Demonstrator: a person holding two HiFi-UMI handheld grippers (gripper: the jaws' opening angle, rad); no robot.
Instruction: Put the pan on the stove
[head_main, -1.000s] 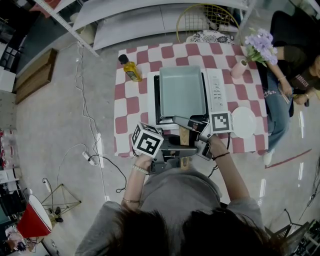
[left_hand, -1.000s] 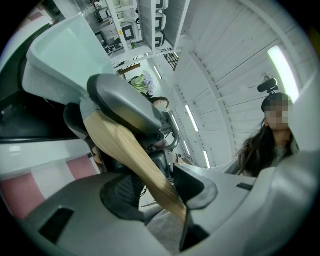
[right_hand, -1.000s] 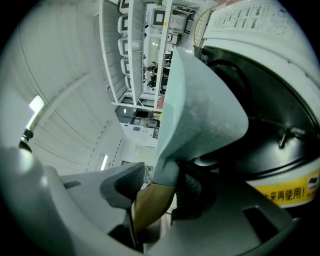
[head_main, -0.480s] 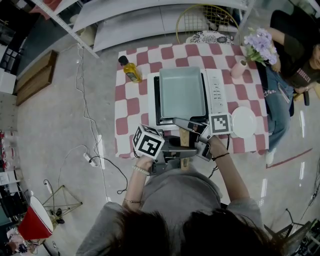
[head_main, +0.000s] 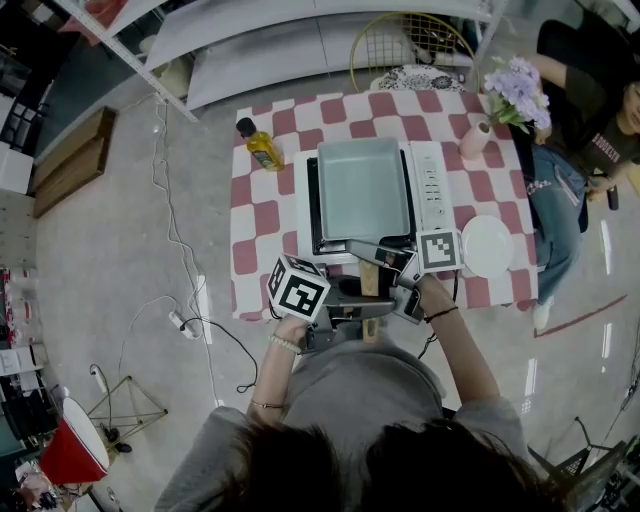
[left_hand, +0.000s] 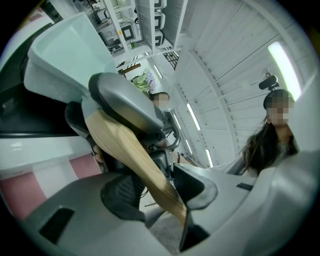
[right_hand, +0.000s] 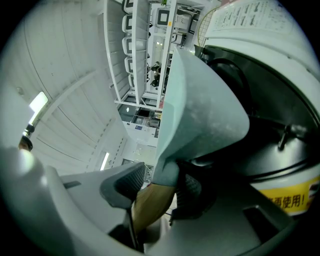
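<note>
Seated person to the right of the checked table: the body has leaned away rightward. One hand has drawn back off the thigh. The jeans leg is now more exposed.

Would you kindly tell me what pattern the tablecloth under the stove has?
Red-and-white checks on the tablecloth, clearest in the head view.
</note>
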